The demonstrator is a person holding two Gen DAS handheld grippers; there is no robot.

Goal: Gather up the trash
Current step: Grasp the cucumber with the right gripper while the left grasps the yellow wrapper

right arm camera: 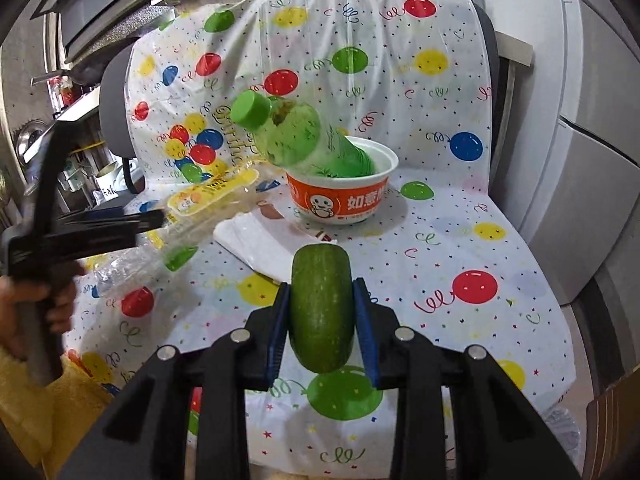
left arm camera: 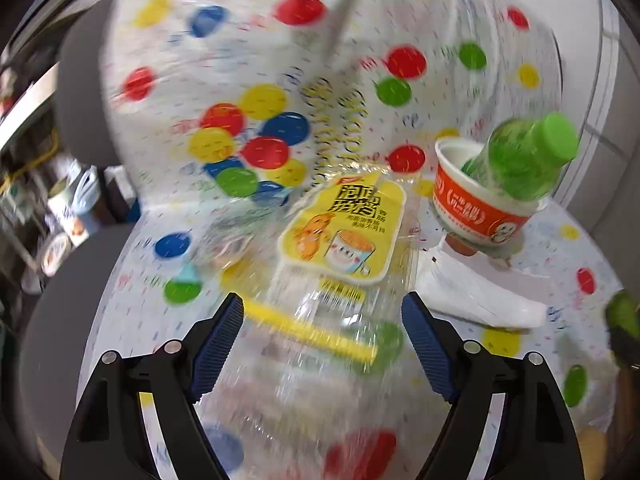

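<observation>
Right wrist view: right tongs [right arm camera: 322,316] clamped on green gourd piece [right arm camera: 320,304]; left tongs [left arm camera: 322,320] wide apart around clear wrapper [left arm camera: 344,232].

1. Your green peel [right arm camera: 320,312], a curved strip with pale speckles, stands upright, clamped at both sides.
2. The clear plastic wrapper [left arm camera: 340,280] with its yellow label lies crumpled on the cloth.
3. The green bottle [right arm camera: 296,138] leans capped-end up out of the orange bowl [right arm camera: 340,204].
4. The white napkin [right arm camera: 260,240] lies flat beside that bowl.
</observation>
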